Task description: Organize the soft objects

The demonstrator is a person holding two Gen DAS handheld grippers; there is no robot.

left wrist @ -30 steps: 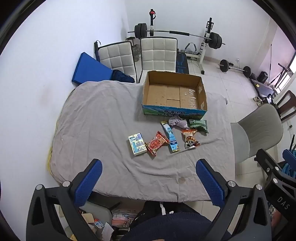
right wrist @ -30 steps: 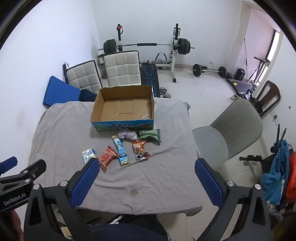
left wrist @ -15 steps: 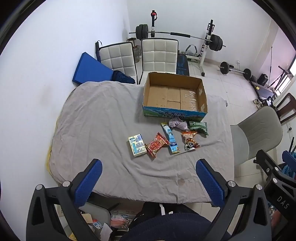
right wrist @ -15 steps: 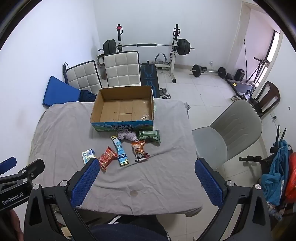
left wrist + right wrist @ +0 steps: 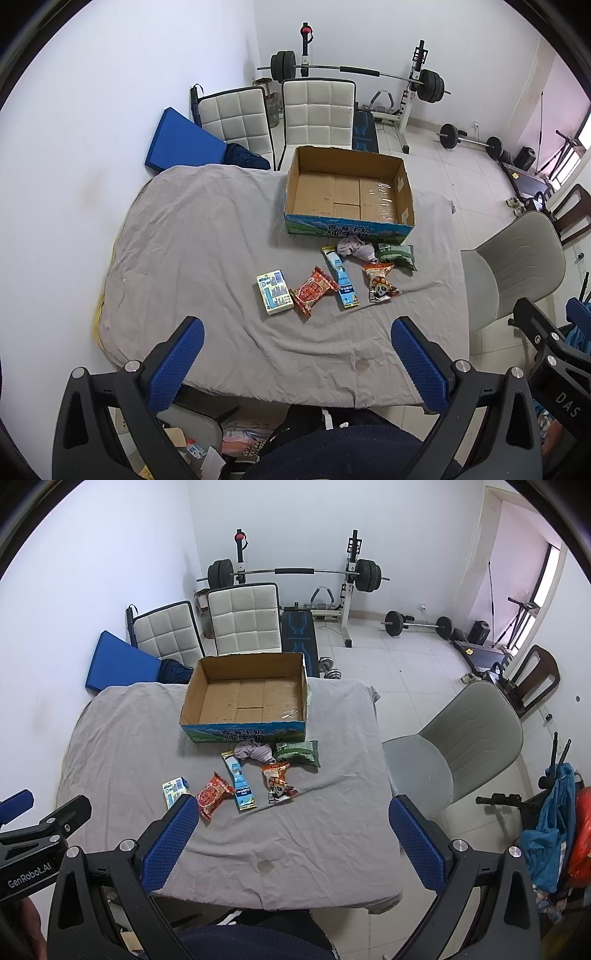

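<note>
Both held high and back from the counter [image 5: 192, 236], left gripper [image 5: 297, 363] and right gripper [image 5: 291, 840] spread wide and empty, presumably for an overview before choosing. Ahead of both, well apart: snack packets [image 5: 314, 290] and crumpled cloth [image 5: 354, 249] clustered just before the empty cardboard box [image 5: 349, 225], likely the destination, mouth upward for dropping in.
</note>
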